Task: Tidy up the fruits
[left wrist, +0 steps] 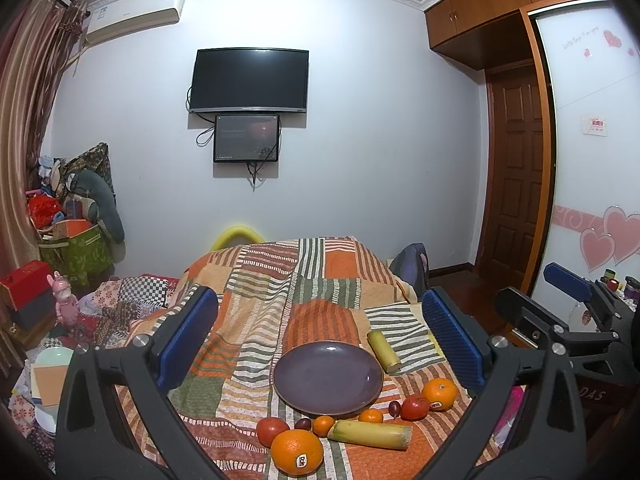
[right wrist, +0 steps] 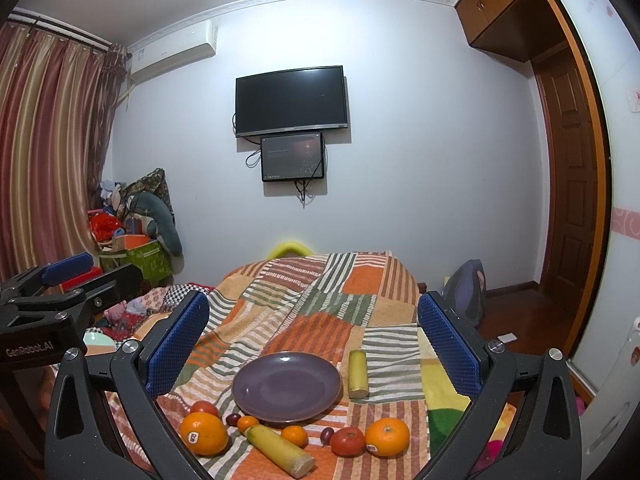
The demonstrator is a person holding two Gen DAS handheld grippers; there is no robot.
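Start of task, I judge: plate (right wrist: 286,386) empty, fruit around it; left gripper (left wrist: 320,336) and right gripper (right wrist: 313,340) both spread apart, holding nothing; next: drop onto nearest orange (right wrist: 203,433).

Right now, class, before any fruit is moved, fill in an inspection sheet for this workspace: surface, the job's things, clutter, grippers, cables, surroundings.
Surface: patchwork striped blanket over a bed, rumpled.
Job's things: empty purple plate; in front of it two large stickered oranges, two tomatoes, two small mandarins, two dark red small fruits, one sugarcane piece; another sugarcane piece right of the plate.
Clutter: heaped bags and toys in the far left corner.
Grippers: left gripper and right gripper both open, holding nothing.
Cables: loose cables beside the small screen.
Surroundings: wall television, air conditioner, curtains, wooden door.
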